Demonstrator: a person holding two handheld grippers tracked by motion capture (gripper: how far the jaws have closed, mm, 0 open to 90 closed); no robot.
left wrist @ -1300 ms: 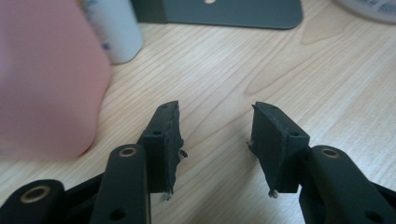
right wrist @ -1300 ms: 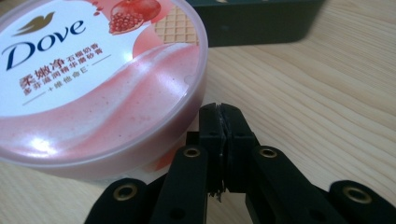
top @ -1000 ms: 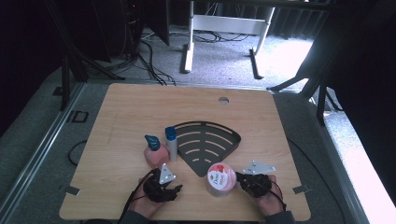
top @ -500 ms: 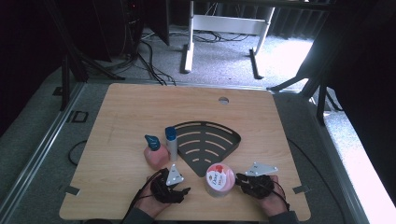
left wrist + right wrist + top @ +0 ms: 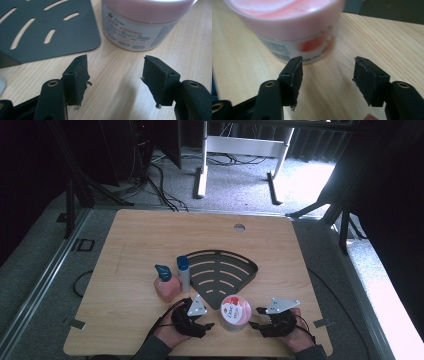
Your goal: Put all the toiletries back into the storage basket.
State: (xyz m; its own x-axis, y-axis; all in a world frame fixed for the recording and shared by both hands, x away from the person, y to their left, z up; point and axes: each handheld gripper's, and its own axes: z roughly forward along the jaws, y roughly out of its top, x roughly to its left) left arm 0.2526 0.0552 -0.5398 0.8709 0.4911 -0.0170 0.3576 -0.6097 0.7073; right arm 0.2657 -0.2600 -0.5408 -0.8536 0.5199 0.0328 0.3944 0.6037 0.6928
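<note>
A jar with a pink lid (image 5: 235, 312) stands near the table's front edge, between my two grippers. My left gripper (image 5: 208, 324) lies to its left, open, and its jaws have just been opening with nothing between them. In the left gripper view the jar (image 5: 140, 27) stands just beyond the left gripper (image 5: 115, 75). My right gripper (image 5: 254, 318) lies to the jar's right, open; its jaws have just been opening wide and hold nothing. In the right gripper view the jar (image 5: 292, 25) sits just ahead of the right gripper (image 5: 327, 75), towards its left jaw.
A dark fan-shaped slotted tray (image 5: 220, 275) lies behind the jar; its corner (image 5: 50, 27) shows in the left gripper view. A pink bottle with a blue spray top (image 5: 166, 284) and a white blue-capped bottle (image 5: 183, 274) stand at the tray's left. A hole (image 5: 239, 227) marks the far side.
My left hand has shifted right, closer to the jar. The right hand has kept its place beside the jar.
</note>
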